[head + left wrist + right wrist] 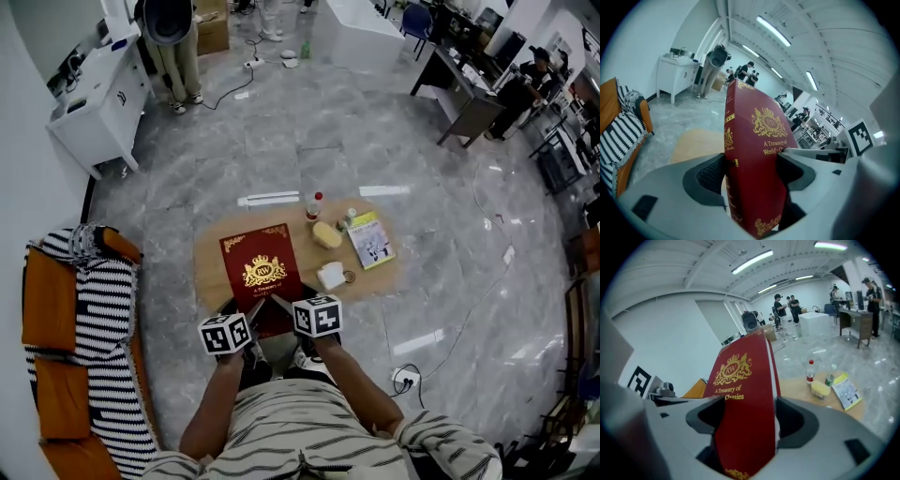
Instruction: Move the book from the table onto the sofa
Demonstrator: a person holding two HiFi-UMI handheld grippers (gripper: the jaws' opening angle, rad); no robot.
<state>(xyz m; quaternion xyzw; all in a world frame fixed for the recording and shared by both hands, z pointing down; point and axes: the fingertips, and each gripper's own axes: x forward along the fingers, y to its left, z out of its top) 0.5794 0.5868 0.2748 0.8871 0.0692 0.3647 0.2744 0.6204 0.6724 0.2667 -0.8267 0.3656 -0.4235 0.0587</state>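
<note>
- The left gripper (pixel 251 311) pinches the near edge of the red book (pixel 261 267) close to its spine; its jaws press on both covers.
- The right gripper (pixel 283 305) clamps the same near edge, just beside the left one.
- The book, stamped with a gold crest, lies over the left half of a low wooden table (pixel 211 253). I cannot tell whether its far edge touches the wood.
- From the book, a red-capped bottle (pixel 314 205) stands at 1 o'clock, with a yellow tub (pixel 327 234) and a yellow booklet (pixel 371 239) at 2 o'clock.
- The floor (pixel 375 141) is glossy grey stone tile with cables trailing across it.
- An orange sofa (pixel 56 309) with a striped throw sits at 8 o'clock of the table, well apart.
- A white cabinet (pixel 98 94) stands at 10 o'clock and desks (pixel 469 103) at 2 o'clock.
- Strip lights (pixel 773 30) run along the white ceiling.
</note>
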